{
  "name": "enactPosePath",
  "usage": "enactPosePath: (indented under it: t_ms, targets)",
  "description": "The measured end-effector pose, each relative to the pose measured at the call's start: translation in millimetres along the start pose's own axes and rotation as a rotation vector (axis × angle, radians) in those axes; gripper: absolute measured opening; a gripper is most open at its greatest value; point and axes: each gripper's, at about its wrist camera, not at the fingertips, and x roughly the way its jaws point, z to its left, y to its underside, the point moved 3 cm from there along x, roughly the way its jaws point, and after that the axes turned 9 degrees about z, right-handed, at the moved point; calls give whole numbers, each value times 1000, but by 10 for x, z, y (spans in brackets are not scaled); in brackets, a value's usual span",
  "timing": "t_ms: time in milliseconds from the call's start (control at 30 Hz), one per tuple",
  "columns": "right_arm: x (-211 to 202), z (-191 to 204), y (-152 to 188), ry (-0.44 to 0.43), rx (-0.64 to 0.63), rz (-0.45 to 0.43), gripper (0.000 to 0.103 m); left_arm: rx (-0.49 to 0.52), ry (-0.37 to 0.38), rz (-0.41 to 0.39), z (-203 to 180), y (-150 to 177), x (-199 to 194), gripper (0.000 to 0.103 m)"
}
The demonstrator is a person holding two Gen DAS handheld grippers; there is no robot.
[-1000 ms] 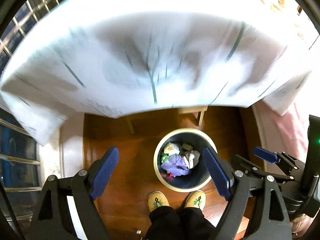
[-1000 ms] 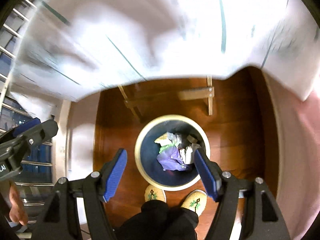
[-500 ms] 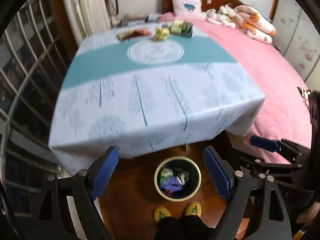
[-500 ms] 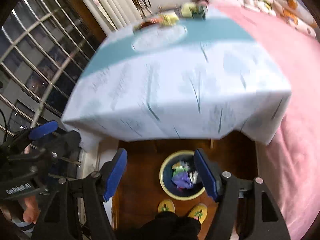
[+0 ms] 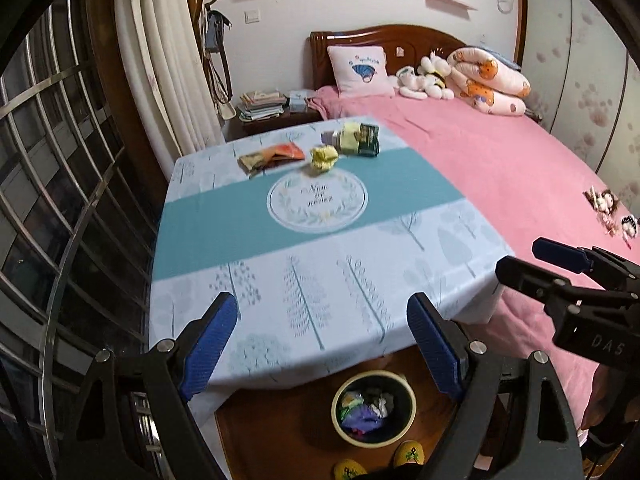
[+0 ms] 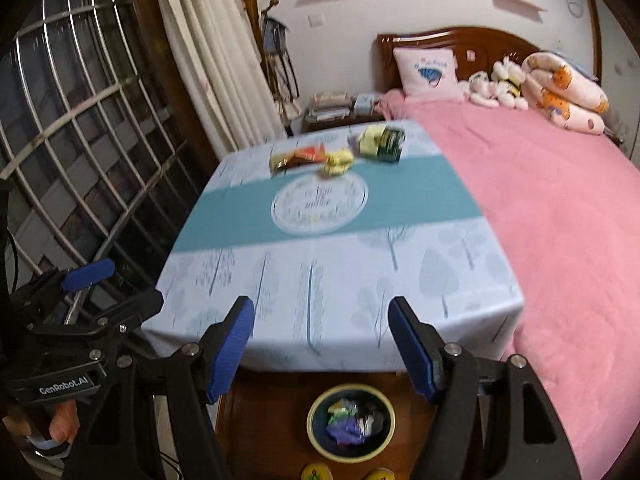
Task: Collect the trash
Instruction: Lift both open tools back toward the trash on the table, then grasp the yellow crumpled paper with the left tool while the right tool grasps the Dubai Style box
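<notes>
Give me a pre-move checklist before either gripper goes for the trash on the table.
1. Left gripper open, nothing between its fingers: ok.
2. Right gripper open, nothing between its fingers: ok.
3. Crumpled yellow paper ball in plain view on the tree-print tablecloth, nothing on top of it: ok.
4. Orange snack wrapper and green-and-yellow packaging lie at the far end of the table, well beyond both grippers: not ok yet.
5. Round cream-rimmed trash bin on the floor at the table's near edge, uncovered, partly filled: ok.
6. Whether the packaging is empty: cannot tell.
</notes>
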Motion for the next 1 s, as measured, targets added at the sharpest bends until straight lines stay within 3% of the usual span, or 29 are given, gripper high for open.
enactPosePath:
  t_ms: [233,467,667,1000]
  targets:
    - [41,-112,-397,0,5,-46,70,-4,30,-28,57,-417,47,85]
    - [409,-421,-1008,-22,-12,-43,70,-61,33,-16,140,-1035,407,85]
    - [970,-852,-1714,-83,-70,7,70,-190,16,37,207,-1738,1029,85]
    - [2215,-1647,-2873,-165,-213,182,70,-305,-61,187,79,-2790,2285,85]
